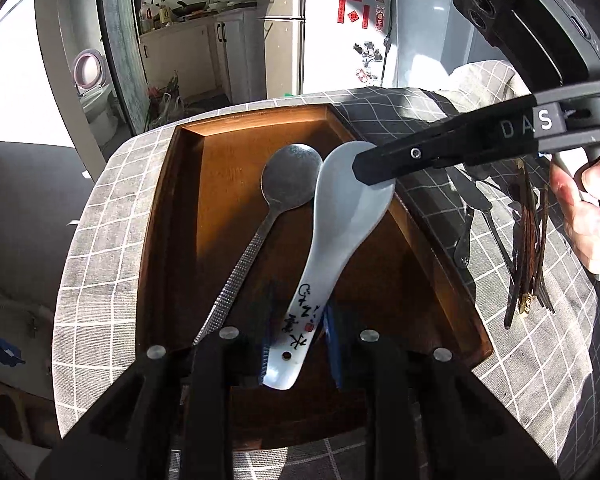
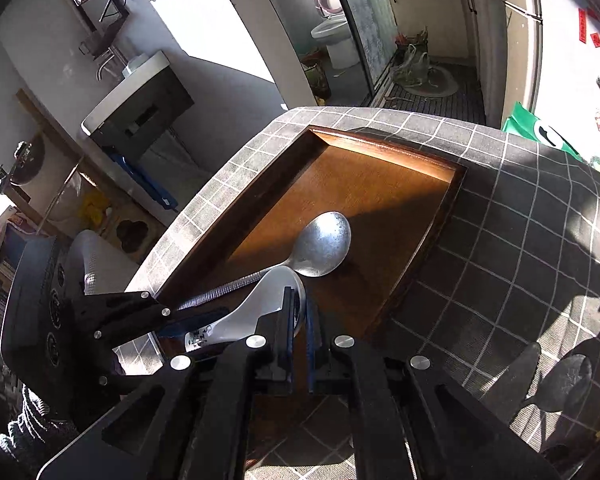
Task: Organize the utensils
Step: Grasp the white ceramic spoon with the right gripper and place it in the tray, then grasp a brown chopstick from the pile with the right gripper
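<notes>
A wooden tray [image 1: 172,216] is sitting on a grey checked tablecloth [image 1: 100,240], and 2 spoons are over it. A metal spoon [image 1: 288,180] with a textured handle is lying flat in the tray, its bowl toward the far end. Just to its right, a white ceramic spoon [image 1: 340,224] with black characters on its handle is being held at both ends. The left gripper [image 1: 296,340] is closing its 2 blue-padded fingers on the near end of the handle, with the handle between the pads. The right gripper [image 1: 374,170] is reaching in from the right and pinching the rim of the spoon's bowl, its jaws nearly together on that thin edge. In the right wrist view the same gripper [image 2: 298,320] is clamping the ceramic spoon's [image 2: 268,292] bowl edge, with the metal spoon [image 2: 324,244] lying just beyond it in the tray [image 2: 380,184]. A hand [image 1: 584,216] is gripping the right gripper's handle at the right edge. On the cloth to the right of the tray, dark chopsticks [image 1: 528,256] and more cutlery [image 1: 476,220] are lying in a loose bundle.
</notes>
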